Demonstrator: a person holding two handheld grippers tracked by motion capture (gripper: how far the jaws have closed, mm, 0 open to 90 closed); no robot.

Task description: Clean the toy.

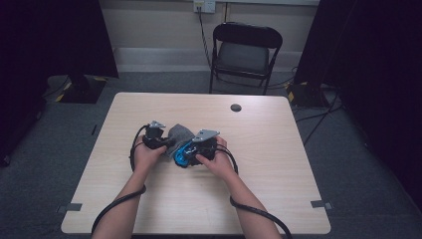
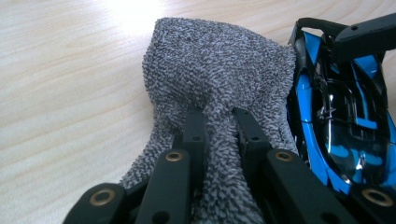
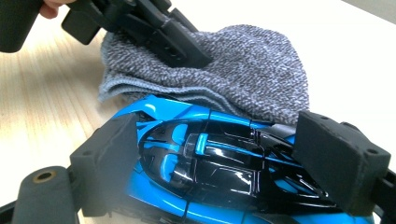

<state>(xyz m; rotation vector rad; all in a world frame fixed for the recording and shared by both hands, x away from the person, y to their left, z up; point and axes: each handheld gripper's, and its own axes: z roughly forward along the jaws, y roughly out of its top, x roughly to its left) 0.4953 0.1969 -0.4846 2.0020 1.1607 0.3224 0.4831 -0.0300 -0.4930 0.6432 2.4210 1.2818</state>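
Wiping appears to be the work in hand: a blue and black toy car (image 3: 219,172) is clamped lengthwise between the pads of the right gripper (image 3: 215,163), while a grey terry cloth (image 2: 219,79) is pinched in the closed jaws of the left gripper (image 2: 219,121). Taking the car as landmark, the cloth is bunched just beside it and touching its far flank, and both are held near the middle of the pale wooden worktop (image 1: 278,199); in the high view the left gripper (image 1: 158,138) is seen to the car's left and the right gripper (image 1: 199,149) directly over it. Several risks are judged from here. The car's glossy shell could slip or twist out of the foam pads if the cloth is pressed hard against one side, since it is gripped only at nose and tail. The cloth is held by a narrow fold, so it could be pulled free when dragged across the bodywork. Loose loops could also be caught on the car's rear wing or mirrors.
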